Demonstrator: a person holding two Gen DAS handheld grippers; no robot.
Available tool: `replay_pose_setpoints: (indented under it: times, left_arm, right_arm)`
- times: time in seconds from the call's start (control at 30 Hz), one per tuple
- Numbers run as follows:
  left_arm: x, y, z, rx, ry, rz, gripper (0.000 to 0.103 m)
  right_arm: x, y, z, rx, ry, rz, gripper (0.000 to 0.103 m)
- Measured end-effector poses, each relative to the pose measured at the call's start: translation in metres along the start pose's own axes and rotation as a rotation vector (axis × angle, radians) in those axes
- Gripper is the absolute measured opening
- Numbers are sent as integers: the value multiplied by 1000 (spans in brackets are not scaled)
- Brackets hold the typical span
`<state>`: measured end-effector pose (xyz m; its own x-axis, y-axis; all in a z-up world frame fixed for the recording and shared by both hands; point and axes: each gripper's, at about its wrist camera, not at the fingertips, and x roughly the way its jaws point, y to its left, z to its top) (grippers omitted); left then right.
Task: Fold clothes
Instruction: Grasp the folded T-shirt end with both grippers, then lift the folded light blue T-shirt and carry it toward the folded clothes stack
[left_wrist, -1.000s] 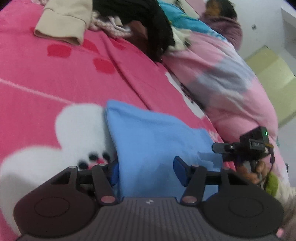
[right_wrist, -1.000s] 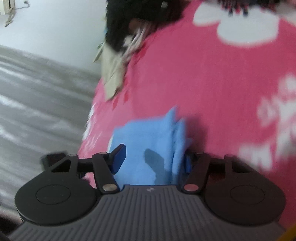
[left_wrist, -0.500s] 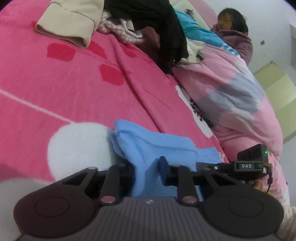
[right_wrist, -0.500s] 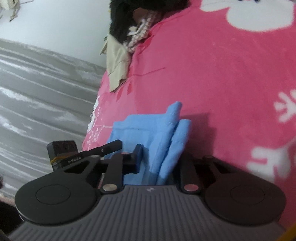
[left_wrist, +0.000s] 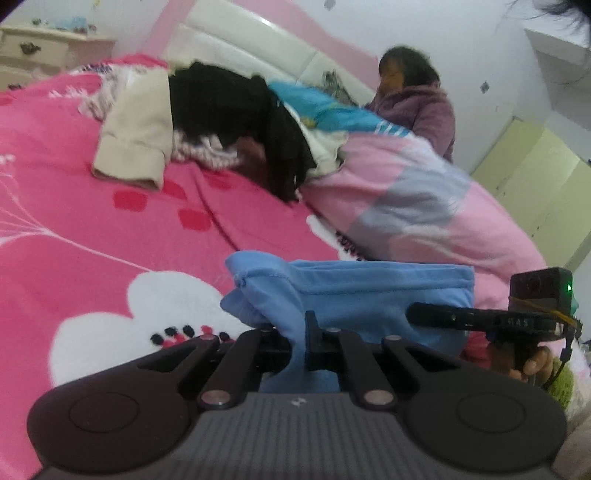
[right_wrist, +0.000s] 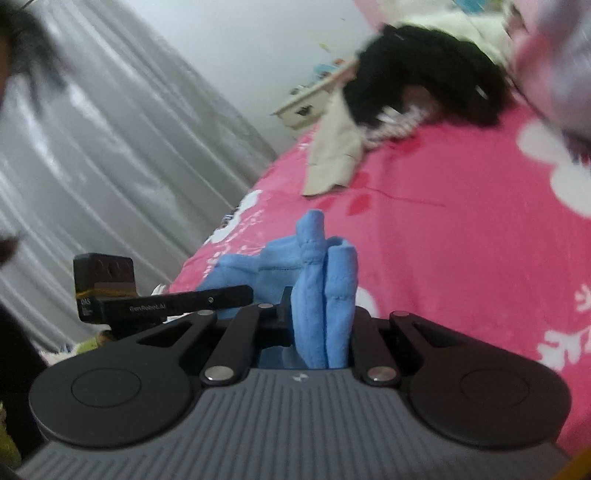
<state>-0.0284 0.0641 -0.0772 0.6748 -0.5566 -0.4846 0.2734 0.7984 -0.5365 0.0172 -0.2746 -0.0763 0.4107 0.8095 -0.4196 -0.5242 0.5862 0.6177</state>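
A light blue garment (left_wrist: 354, 295) is held up off the pink bed (left_wrist: 110, 229), stretched between my two grippers. My left gripper (left_wrist: 297, 339) is shut on its left end, cloth pinched between the jaws. My right gripper (right_wrist: 321, 325) is shut on the bunched right end of the blue garment (right_wrist: 325, 280). The right gripper also shows at the right of the left wrist view (left_wrist: 517, 317), and the left gripper at the left of the right wrist view (right_wrist: 155, 299).
A pile of clothes, beige (left_wrist: 136, 147) and black (left_wrist: 236, 118), lies at the far end of the bed. A pink patchwork quilt (left_wrist: 406, 199) covers the right side, with a person (left_wrist: 417, 96) sitting behind it. Grey curtains (right_wrist: 92, 166) hang beyond the bed's left edge.
Both grippers have closed on the ends of the blue garment and lifted it off the bed; both views have tilted up toward the headboard.
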Motion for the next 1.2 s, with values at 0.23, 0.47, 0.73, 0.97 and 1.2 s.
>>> replay_pose_setpoints:
  times: [0.23, 0.47, 0.73, 0.97, 1.2]
  left_arm:
    - [-53, -17, -13, 16, -91, 41, 5]
    - [-110, -25, -30, -18, -189, 106, 5]
    - [-193, -39, -60, -69, -340, 211, 5]
    - [-256, -43, -83, -137, -444, 296, 5]
    - [-292, -36, -99, -183, -501, 317, 5]
  right_arm:
    - [-23, 51, -5, -117, -41, 42, 6]
    - [-22, 90, -8, -204, -44, 121, 6]
    - [-5, 146, -4, -351, 4, 246, 6]
    - [21, 194, -3, -445, 62, 329, 6]
    - [40, 229, -5, -475, 93, 358, 6]
